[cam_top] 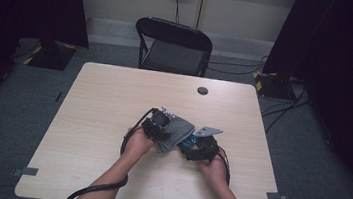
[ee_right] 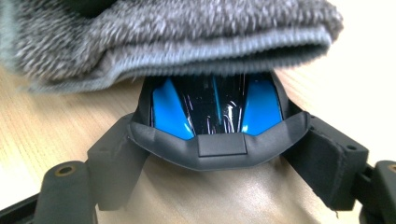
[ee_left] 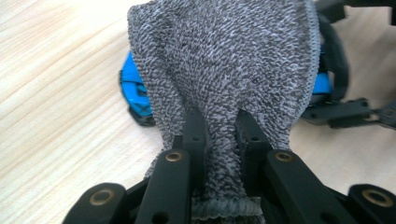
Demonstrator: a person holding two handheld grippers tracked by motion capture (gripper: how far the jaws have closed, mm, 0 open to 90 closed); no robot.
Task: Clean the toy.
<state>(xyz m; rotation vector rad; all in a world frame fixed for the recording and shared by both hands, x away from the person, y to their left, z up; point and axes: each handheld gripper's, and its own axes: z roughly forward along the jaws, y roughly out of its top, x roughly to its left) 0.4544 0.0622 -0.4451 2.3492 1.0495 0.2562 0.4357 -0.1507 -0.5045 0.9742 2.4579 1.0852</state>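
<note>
The left claw [ee_left: 217, 135] pinches the cloth [ee_left: 224, 70], which drapes forward over the blue car [ee_right: 212, 109]; the right claw [ee_right: 210, 154] clasps the car's rear.

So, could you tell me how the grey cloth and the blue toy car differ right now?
The grey cloth is soft and fuzzy; the blue toy car is hard and glossy. The cloth is pinched in the left gripper; the car sits between the right gripper's jaws. The cloth drapes over the car. Both are above the table.
</note>
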